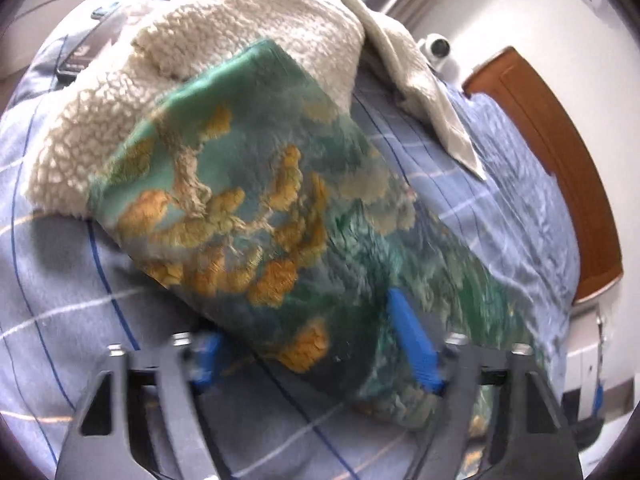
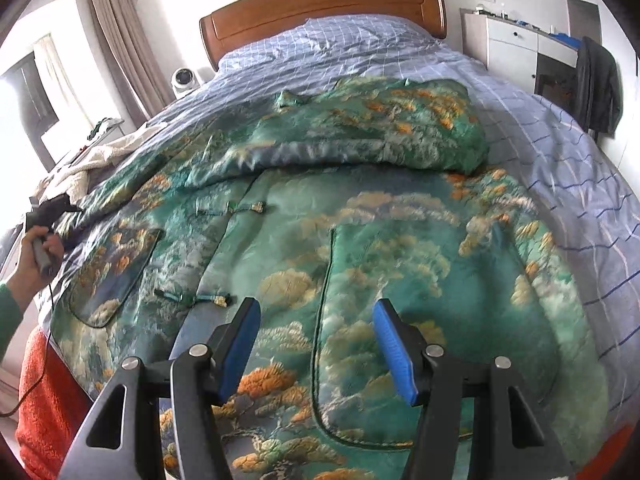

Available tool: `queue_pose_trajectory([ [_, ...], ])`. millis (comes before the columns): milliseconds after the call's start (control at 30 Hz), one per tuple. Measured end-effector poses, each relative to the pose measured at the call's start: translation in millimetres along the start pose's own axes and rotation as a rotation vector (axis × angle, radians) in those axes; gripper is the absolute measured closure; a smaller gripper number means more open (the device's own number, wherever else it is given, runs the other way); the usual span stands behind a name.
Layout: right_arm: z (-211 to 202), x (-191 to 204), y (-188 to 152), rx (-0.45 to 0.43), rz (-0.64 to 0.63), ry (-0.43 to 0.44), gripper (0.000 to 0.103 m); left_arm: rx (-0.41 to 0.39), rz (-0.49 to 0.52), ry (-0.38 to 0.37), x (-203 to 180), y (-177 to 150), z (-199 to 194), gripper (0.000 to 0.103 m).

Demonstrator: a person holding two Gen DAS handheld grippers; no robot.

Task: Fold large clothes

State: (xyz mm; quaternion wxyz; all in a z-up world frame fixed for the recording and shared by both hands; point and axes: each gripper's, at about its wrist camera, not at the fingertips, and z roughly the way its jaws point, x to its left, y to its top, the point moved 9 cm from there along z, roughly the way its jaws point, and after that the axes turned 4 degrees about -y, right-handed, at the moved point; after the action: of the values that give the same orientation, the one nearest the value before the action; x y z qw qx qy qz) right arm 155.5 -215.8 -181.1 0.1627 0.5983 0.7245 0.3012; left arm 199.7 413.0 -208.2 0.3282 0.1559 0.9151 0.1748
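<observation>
A large green padded jacket point(image 2: 360, 240) with orange and cream cloud print lies spread on the bed, its right sleeve folded across the chest. My right gripper point(image 2: 316, 320) is open and empty, hovering over the jacket's lower front near a patch pocket point(image 2: 400, 340). In the left wrist view, the jacket's left sleeve point(image 1: 248, 208) with cream fleece lining point(image 1: 240, 32) lies between the wide-apart blue fingers point(image 1: 412, 336) of my left gripper point(image 1: 304, 344); the left pad is partly hidden under the fabric. The left gripper also shows in the right wrist view point(image 2: 48, 208), at the jacket's left edge.
The bed has a blue checked cover point(image 2: 560, 160) and a wooden headboard point(image 2: 320, 4). A white camera point(image 2: 184, 78) stands beside the bed on the left. A white cabinet point(image 2: 516, 48) and dark hanging cloth point(image 2: 600, 88) stand at the right. An orange towel point(image 2: 48, 400) hangs at lower left.
</observation>
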Motion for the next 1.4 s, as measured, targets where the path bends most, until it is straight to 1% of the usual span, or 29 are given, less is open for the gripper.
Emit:
queue_pose_trajectory([
  [33, 1.5, 1.5, -2.5, 0.006, -0.002, 0.0, 0.043, -0.008, 0.003, 0.003, -0.6, 1.1, 0.8, 0.069],
  [100, 2.9, 4.9, -5.8, 0.01, -0.01, -0.001, 0.043, -0.008, 0.023, -0.003, -3.4, 1.6, 1.3, 0.088],
  [167, 2.4, 8.8, -7.6, 0.01, -0.017, 0.002, 0.043, -0.039, 0.078, 0.01, -11.4, 3.3, -7.6, 0.092],
  [267, -0.8, 13.0, -7.8, 0.006, -0.013, 0.018, 0.043, -0.107, 0.209, 0.035, -40.5, 6.1, -25.0, 0.094],
  [400, -5.3, 15.0, -6.8, -0.006, 0.003, 0.035, 0.043, -0.218, 0.441, 0.029, -105.0, 2.5, -62.6, 0.094],
  [500, -7.8, 16.0, -7.5, -0.012, 0.008, 0.041, 0.043, -0.285, 0.614, -0.007, -157.2, -13.9, -91.1, 0.094],
  [567, -10.3, 16.0, -7.8, -0.017, 0.017, 0.046, 0.043, -0.33, 0.743, -0.038, -197.1, -35.3, -106.0, 0.094],
  [600, -12.0, 15.5, -8.1, -0.02, 0.021, 0.047, 0.043, -0.351, 0.828, -0.06, -221.4, -53.4, -113.5, 0.094],
  [633, -13.9, 14.8, -8.6, -0.025, 0.024, 0.046, 0.043, -0.361, 0.879, -0.075, -234.4, -65.2, -118.3, 0.094],
  [733, -18.7, 11.3, -7.8, -0.035, 0.031, 0.041, 0.043, -0.373, 1.049, -0.139, -277.9, -120.3, -126.3, 0.094],
  [767, -20.8, 9.5, -7.4, -0.04, 0.034, 0.038, 0.043, -0.368, 1.089, -0.156, -287.7, -136.3, -125.7, 0.094],
  [833, -25.8, 4.8, -5.9, -0.052, 0.043, 0.032, 0.043, -0.338, 1.163, -0.194, -304.1, -174.3, -119.8, 0.094],
  [900, -30.5, -0.4, -4.2, -0.064, 0.054, 0.026, 0.043, -0.291, 1.225, -0.215, -313.9, -209.7, -110.0, 0.094],
  [1000, -35.9, -9.1, -2.7, -0.076, 0.073, 0.019, 0.043, -0.222, 1.34, -0.205, -321.1, -266.2, -85.0, 0.094],
  [1067, -37.3, -13.7, -2.6, -0.08, 0.084, 0.013, 0.043, -0.178, 1.403, -0.189, -316.9, -295.6, -71.1, 0.094],
  [1100, -37.8, -16.0, -2.4, -0.081, 0.089, 0.011, 0.043, -0.15, 1.446, -0.173, -314.9, -314.8, -65.3, 0.093],
  [1167, -38.7, -18.9, -0.8, -0.083, 0.093, 0.01, 0.043, -0.11, 1.506, -0.151, -305.8, -334.7, -53.2, 0.09],
  [1200, -39.0, -19.8, 1.6, -0.084, 0.091, 0.01, 0.043, -0.097, 1.531, -0.139, -300.4, -341.7, -49.2, 0.083],
  [1267, -39.3, -19.4, 10.3, -0.093, 0.073, 0.01, 0.043, -0.08, 1.572, -0.135, -292.3, -351.3, -49.9, 0.076],
  [1300, -39.3, -18.4, 17.4, -0.102, 0.058, 0.009, 0.043, -0.08, 1.591, -0.142, -286.8, -356.2, -55.6, 0.064],
  [1333, -38.7, -17.1, 25.9, -0.112, 0.043, 0.009, 0.043, -0.084, 1.605, -0.152, -284.4, -358.9, -58.4, 0.047],
  [1367, -37.4, -16.4, 33.0, -0.12, 0.032, 0.009, 0.043, -0.094, 1.619, -0.172, -279.7, -359.8, -65.4, 0.04],
  [1400, -35.1, -14.4, 43.3, -0.131, 0.018, 0.01, 0.043, -0.096, 1.626, -0.193, -276.9, -361.2, -69.8, 0.029],
])
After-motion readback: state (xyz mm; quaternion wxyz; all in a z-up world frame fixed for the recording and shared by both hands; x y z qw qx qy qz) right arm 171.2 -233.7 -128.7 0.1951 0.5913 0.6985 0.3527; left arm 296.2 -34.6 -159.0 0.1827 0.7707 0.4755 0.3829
